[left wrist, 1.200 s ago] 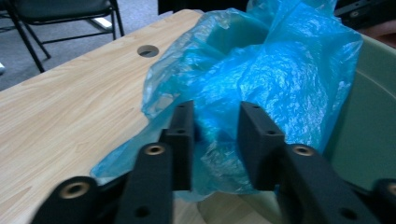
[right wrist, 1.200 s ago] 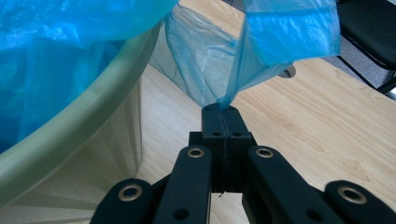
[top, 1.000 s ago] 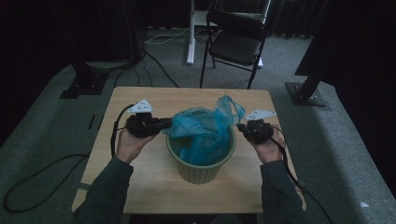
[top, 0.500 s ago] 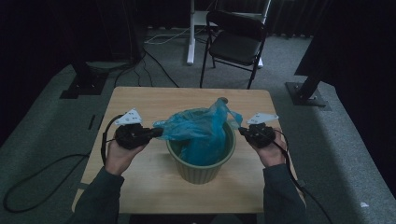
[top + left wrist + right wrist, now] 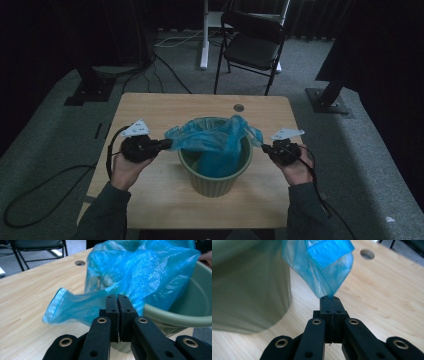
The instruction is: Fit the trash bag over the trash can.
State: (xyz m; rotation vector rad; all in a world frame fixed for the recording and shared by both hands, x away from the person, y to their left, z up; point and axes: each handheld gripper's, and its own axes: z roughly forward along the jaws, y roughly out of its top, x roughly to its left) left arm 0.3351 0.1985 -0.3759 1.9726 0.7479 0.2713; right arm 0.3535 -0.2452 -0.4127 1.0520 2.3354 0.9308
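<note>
The thin blue plastic bag [image 5: 215, 142] sits in the round green ribbed bin [image 5: 215, 175] at the table's middle. Your left gripper [image 5: 167, 144] and right gripper [image 5: 263, 148] each pinch its rim, jaws closed tight. The bin's bottom is hidden.

The high view looks forward and down from above the person's side onto the whole table [image 5: 150, 107]. The left gripper view sits low and close behind its jaws, facing the blue bag [image 5: 140, 272] and green bin [image 5: 190, 315]. The right gripper view, equally close, shares that bag, bin and tabletop from the opposite side.
</note>
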